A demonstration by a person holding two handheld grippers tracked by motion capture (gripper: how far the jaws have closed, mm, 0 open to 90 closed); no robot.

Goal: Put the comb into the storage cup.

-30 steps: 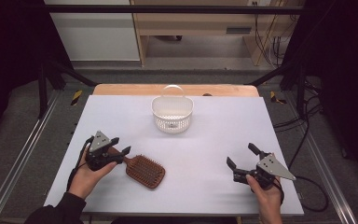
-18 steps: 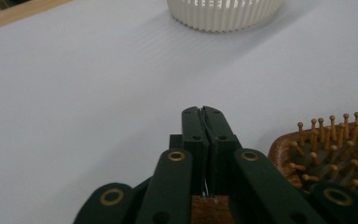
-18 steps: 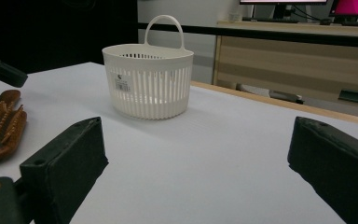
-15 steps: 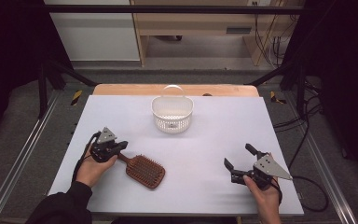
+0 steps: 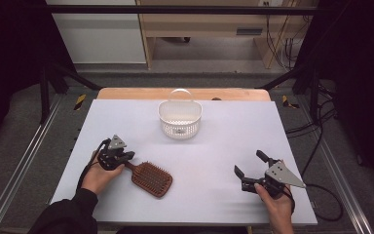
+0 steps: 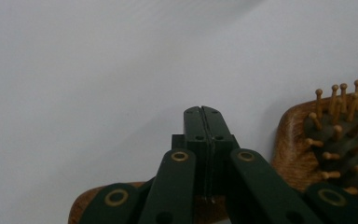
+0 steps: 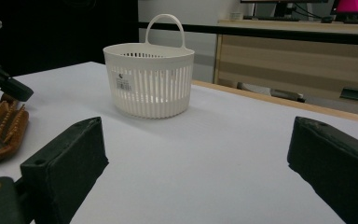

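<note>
Left gripper [image 5: 126, 158]: jaws pressed together on the handle of the wooden hairbrush [image 5: 151, 179], having just been closing with that handle between them; in the left gripper view the pads meet over the wood. Brush lies flat on the white table [image 5: 233, 131], bristles up, near the front left. Right gripper [image 5: 250, 165]: jaws spread, nothing between. White basket [image 5: 180, 118] stands upright, well apart, toward the far edge. Judgement: grasp made; lift and carry to the basket likely remain
</note>
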